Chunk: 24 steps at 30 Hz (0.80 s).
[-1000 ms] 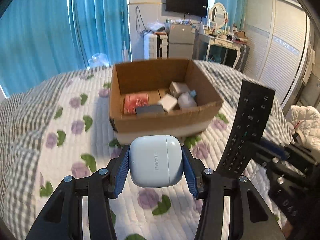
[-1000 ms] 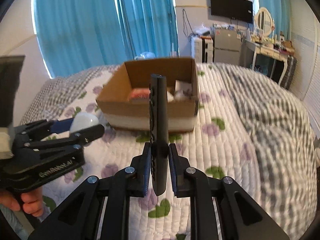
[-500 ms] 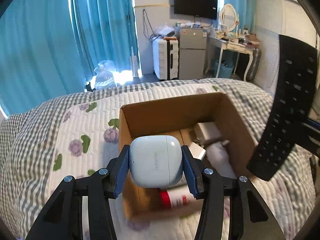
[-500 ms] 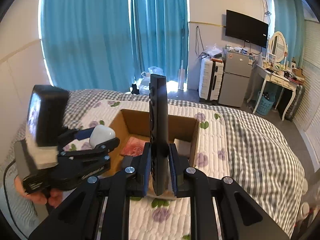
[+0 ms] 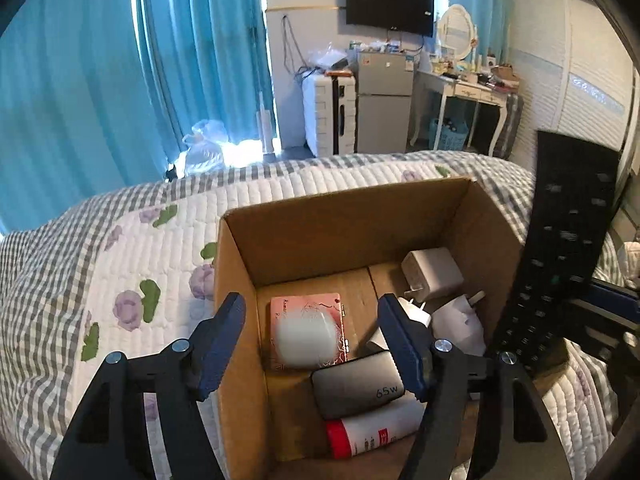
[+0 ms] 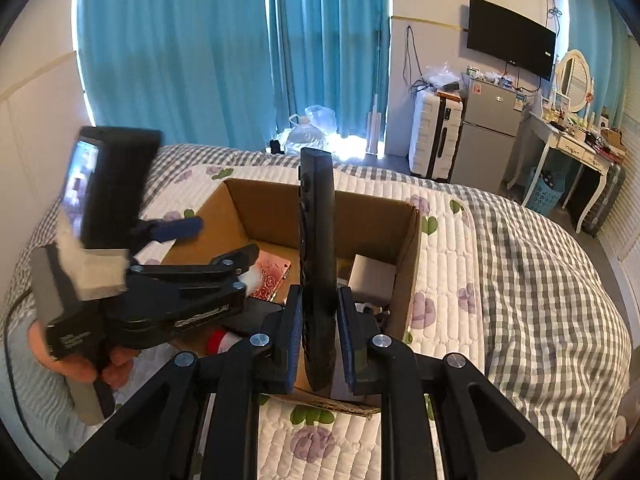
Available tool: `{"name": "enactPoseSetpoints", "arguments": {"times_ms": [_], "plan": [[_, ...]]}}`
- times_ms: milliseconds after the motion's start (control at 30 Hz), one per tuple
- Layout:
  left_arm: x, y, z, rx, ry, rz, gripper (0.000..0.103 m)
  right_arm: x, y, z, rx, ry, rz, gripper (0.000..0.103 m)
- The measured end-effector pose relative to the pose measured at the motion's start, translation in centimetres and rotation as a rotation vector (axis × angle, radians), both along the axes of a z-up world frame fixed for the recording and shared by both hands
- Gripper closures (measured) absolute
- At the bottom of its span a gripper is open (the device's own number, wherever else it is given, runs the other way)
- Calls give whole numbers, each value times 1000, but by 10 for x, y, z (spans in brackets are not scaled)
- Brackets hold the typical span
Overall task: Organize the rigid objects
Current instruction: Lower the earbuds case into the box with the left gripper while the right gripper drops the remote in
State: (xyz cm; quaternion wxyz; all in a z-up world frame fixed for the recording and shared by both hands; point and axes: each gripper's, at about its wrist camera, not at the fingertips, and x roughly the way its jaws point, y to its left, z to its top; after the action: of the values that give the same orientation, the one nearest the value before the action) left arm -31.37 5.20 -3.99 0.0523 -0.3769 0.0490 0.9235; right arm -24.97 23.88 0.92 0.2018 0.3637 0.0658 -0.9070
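A cardboard box (image 5: 352,216) sits on the quilted bed. My left gripper (image 5: 312,344) is open above the box. The white earbud case (image 5: 306,338) is a blur between the jaws, falling over a pink card (image 5: 308,306). The box also holds a grey 65W charger (image 5: 356,390), a red-and-white tube (image 5: 372,432) and white plug adapters (image 5: 434,276). My right gripper (image 6: 320,340) is shut on a black remote control (image 6: 318,264), held upright at the box's near edge (image 6: 408,264). The remote also shows in the left wrist view (image 5: 568,240).
The box rests on a bed with a floral quilt (image 5: 132,280) and a grey check blanket (image 6: 540,272). Blue curtains, a white suitcase (image 6: 436,136), a small fridge (image 6: 488,128) and a dressing table (image 6: 572,140) stand beyond the bed.
My left gripper has opened and let go of the white earbud case, which drops into the box. Both grippers have moved closer over the box. The right gripper still holds the remote.
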Motion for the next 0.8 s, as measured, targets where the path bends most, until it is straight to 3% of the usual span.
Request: {"name": "enactPoseSetpoints", "arguments": {"times_ms": [167, 367, 467, 533, 667, 800], "plan": [[8, -9, 16, 15, 26, 16, 32, -7, -5, -4, 14, -20, 7, 87], [15, -21, 27, 16, 66, 32, 32, -36, -26, -37, 36, -117, 21, 87], [16, -29, 31, -4, 96, 62, 32, -49, -36, -51, 58, -132, 13, 86], [16, -38, 33, 21, 100, 74, 32, -60, -35, -54, 22, -125, -19, 86], [16, -48, 36, 39, 107, 89, 32, -71, -28, -45, -58, -96, -61, 86], [27, -47, 47, 39, 125, 90, 32, -62, -27, -21, -63, -36, -68, 86]]}}
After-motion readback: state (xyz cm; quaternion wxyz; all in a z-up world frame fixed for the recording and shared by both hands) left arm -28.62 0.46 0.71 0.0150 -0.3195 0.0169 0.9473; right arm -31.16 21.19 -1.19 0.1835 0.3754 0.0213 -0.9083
